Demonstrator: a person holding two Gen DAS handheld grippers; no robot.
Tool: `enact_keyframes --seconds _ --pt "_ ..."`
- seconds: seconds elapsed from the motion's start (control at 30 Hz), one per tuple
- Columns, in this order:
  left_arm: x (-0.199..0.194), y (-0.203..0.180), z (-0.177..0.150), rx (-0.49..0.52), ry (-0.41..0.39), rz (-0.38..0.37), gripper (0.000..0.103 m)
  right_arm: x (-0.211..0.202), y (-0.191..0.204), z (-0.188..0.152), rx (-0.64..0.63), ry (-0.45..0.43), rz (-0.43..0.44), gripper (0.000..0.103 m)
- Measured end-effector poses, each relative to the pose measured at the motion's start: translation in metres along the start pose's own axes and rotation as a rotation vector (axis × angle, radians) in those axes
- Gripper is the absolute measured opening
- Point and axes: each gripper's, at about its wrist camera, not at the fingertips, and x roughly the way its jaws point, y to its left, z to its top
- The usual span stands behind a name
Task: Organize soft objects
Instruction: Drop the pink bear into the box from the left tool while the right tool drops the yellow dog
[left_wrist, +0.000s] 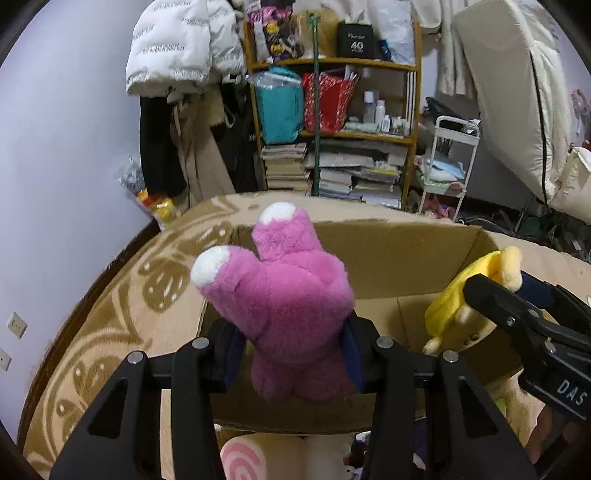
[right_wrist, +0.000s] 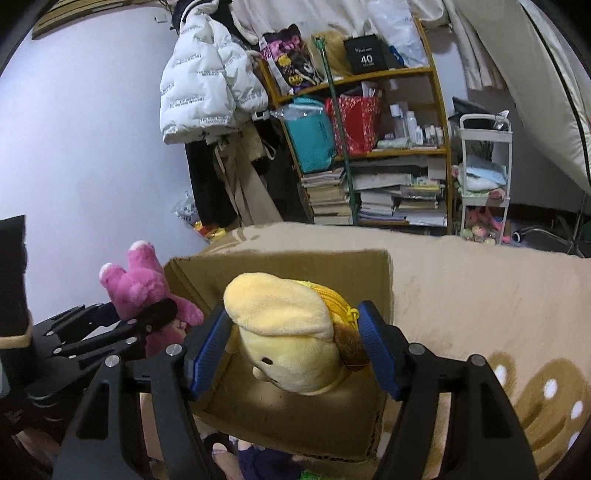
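Note:
My left gripper (left_wrist: 291, 350) is shut on a pink plush toy (left_wrist: 284, 295) with white-tipped paws and holds it above the open cardboard box (left_wrist: 388, 254). My right gripper (right_wrist: 295, 343) is shut on a yellow plush pouch (right_wrist: 288, 332) with a zipper, also over the box (right_wrist: 295, 413). In the left wrist view the yellow plush (left_wrist: 465, 291) and the right gripper (left_wrist: 491, 299) show at the right. In the right wrist view the pink plush (right_wrist: 140, 284) and the left gripper (right_wrist: 155, 317) show at the left. The box floor looks bare.
The box sits on a tan patterned blanket (left_wrist: 122, 306). More soft toys lie in front of the box, including a pink-and-white striped one (left_wrist: 243, 458). A cluttered wooden shelf (left_wrist: 332, 129), hanging coats (left_wrist: 184, 48) and a white cart (left_wrist: 450, 158) stand behind.

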Motion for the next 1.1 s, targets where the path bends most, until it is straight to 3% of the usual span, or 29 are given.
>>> enact_keyframes --seconds 0.23,0.53,0.57,0.73,0.83,1.1 --pt "0.000 0.006 -0.003 -0.004 0.024 0.006 0.055 -0.001 -0.001 -0.002 0.006 0.003 0.002 0.077" --pt "-0.019 0.020 -0.005 -0.021 0.012 -0.015 0.067 -0.010 -0.001 0.001 0.025 -0.011 -0.002 0.088" --pt "-0.023 0.019 -0.006 -0.013 0.002 0.004 0.075 -0.013 0.000 0.001 0.022 -0.017 -0.005 0.092" --pt "-0.046 0.022 -0.006 -0.006 -0.035 0.022 0.081 -0.030 0.002 0.003 0.035 -0.043 0.003 0.099" --pt "-0.065 0.029 -0.007 -0.018 -0.058 0.038 0.093 -0.044 0.004 0.003 0.038 -0.055 0.000 0.101" --pt "-0.102 0.048 -0.016 -0.043 -0.046 0.042 0.099 -0.079 0.019 0.003 -0.008 -0.073 -0.050 0.103"
